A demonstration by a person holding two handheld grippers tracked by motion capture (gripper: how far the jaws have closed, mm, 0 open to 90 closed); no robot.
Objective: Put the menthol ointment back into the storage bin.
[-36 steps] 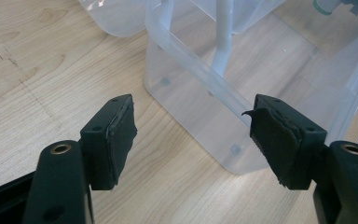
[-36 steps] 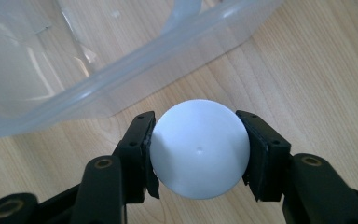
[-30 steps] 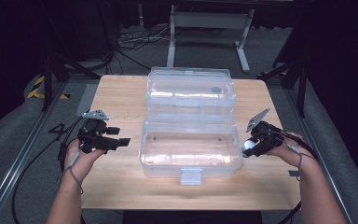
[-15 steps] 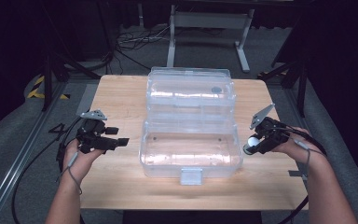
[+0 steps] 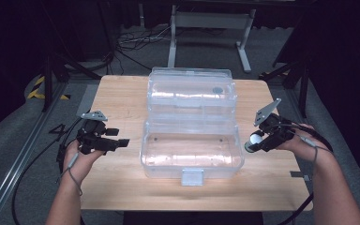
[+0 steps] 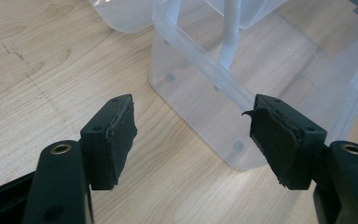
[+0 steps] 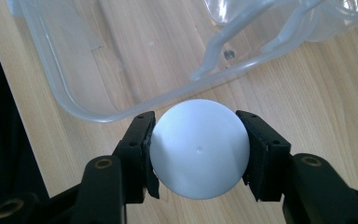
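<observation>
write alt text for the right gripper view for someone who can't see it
The right gripper grips a white ball between its two black jaws, above a light wooden table. Just beyond it stands the rounded corner of an open clear plastic box.

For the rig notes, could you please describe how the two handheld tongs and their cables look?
Both the left tongs and right tongs are black, each topped by a grey three-cornered plate. Their jaws are blocky with dark rubbery pads. Black cables trail from each, and the forearms are bare.

Open clear box (image 5: 191,152) blocks table (image 5: 122,187) centre; sides free
</observation>
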